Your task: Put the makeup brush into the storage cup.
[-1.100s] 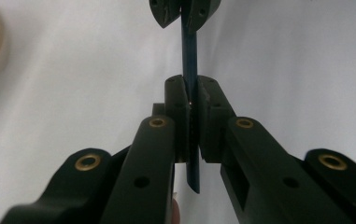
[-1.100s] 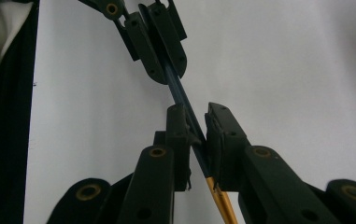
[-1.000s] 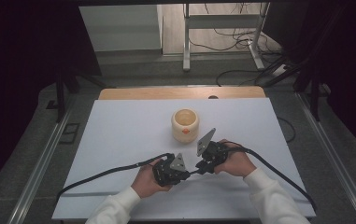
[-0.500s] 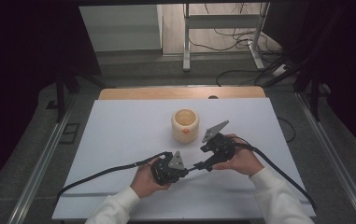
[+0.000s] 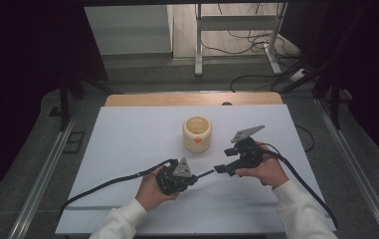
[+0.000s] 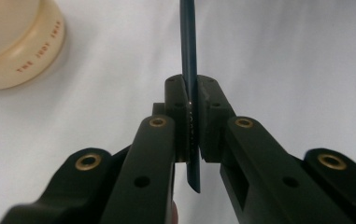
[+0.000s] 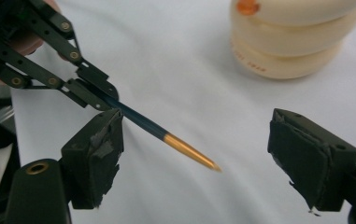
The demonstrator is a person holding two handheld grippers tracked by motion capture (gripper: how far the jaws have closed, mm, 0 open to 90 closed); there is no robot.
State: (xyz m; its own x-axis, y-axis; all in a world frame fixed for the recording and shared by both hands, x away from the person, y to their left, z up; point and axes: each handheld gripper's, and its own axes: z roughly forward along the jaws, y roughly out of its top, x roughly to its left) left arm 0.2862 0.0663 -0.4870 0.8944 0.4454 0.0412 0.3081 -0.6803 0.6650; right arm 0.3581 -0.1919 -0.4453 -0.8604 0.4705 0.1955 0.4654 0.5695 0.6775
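Note:
A dark blue pencil point(image 6: 188, 56) with a gold tip point(image 7: 192, 151) is clamped in my left gripper point(image 6: 192, 100), which is shut on its shaft near the blunt end. In the high view the left gripper point(image 5: 196, 176) lies low at the table's front centre, with the pencil point(image 5: 206, 173) pointing right. My right gripper point(image 7: 201, 156) is open, its pads either side of the gold tip without touching it. In the high view the right gripper point(image 5: 222, 168) is just right of the left one. A cream pot point(image 5: 197, 133) stands behind both.
The white table top point(image 5: 127, 134) has a wooden strip point(image 5: 142, 99) along its far edge. Black cables trail from both grippers toward the front corners. The cream pot point(image 7: 292, 42) is close beyond the right gripper. It also appears as the pot point(image 6: 12, 42) to the left gripper's upper left.
The right hand and its gripper have drawn away to the right from the left gripper. The left gripper has stayed in place with the pencil.

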